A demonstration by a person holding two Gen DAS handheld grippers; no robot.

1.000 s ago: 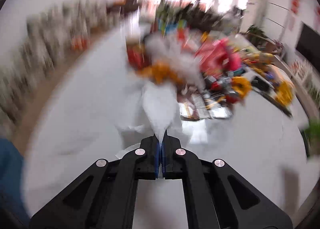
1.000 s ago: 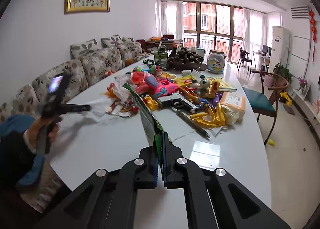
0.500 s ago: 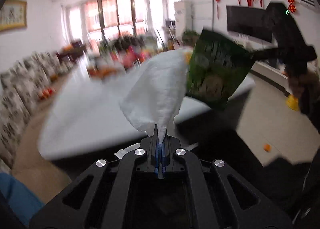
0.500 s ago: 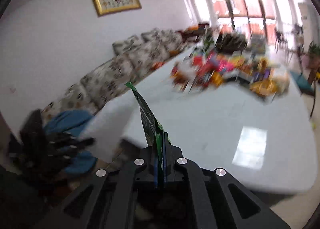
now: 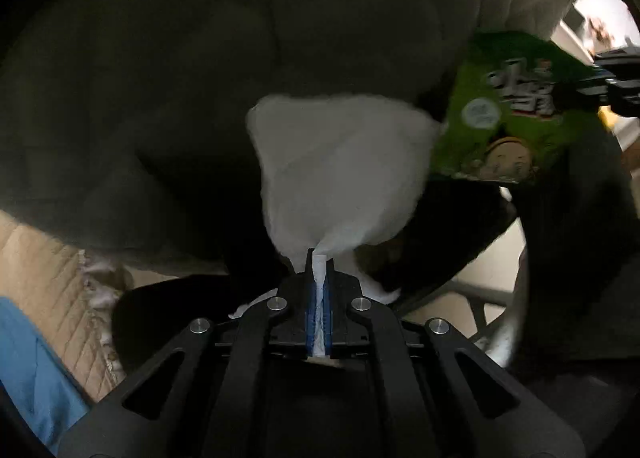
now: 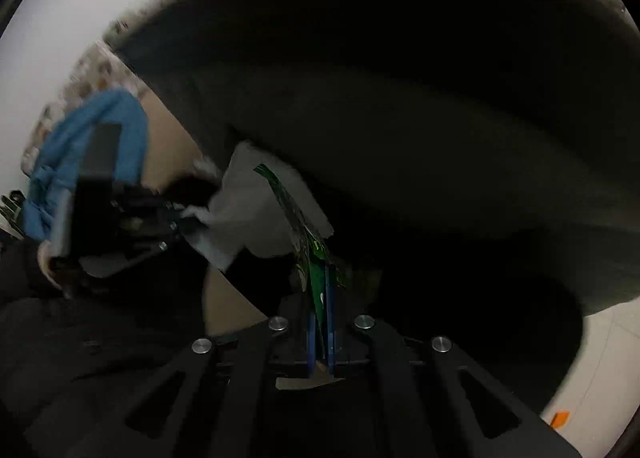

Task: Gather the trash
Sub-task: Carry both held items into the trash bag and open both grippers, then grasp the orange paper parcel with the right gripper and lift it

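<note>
My left gripper (image 5: 319, 258) is shut on a white crumpled tissue (image 5: 340, 173), which fans out ahead of the fingers. My right gripper (image 6: 319, 270) is shut on a green snack wrapper (image 6: 298, 217), seen edge-on. The wrapper (image 5: 516, 109) also shows face-on at the right of the left wrist view, with the right gripper (image 5: 616, 77) behind it. The left gripper (image 6: 172, 217) and the tissue (image 6: 248, 201) show in the right wrist view at centre left. Both grippers are low, under the dark underside of the table (image 5: 240, 57), close together.
The dark table underside (image 6: 400, 97) fills most of both views. A dark opening (image 5: 448, 225) lies below the tissue and wrapper; what it is I cannot tell. Tan floor (image 5: 44, 270) and blue clothing (image 5: 28, 370) are at the left. Pale tiled floor (image 6: 600, 358) is at the right.
Both grippers have swung away from the tabletop and down below the table's edge, keeping the tissue and wrapper. The bright room view gave way to the dark underside.
</note>
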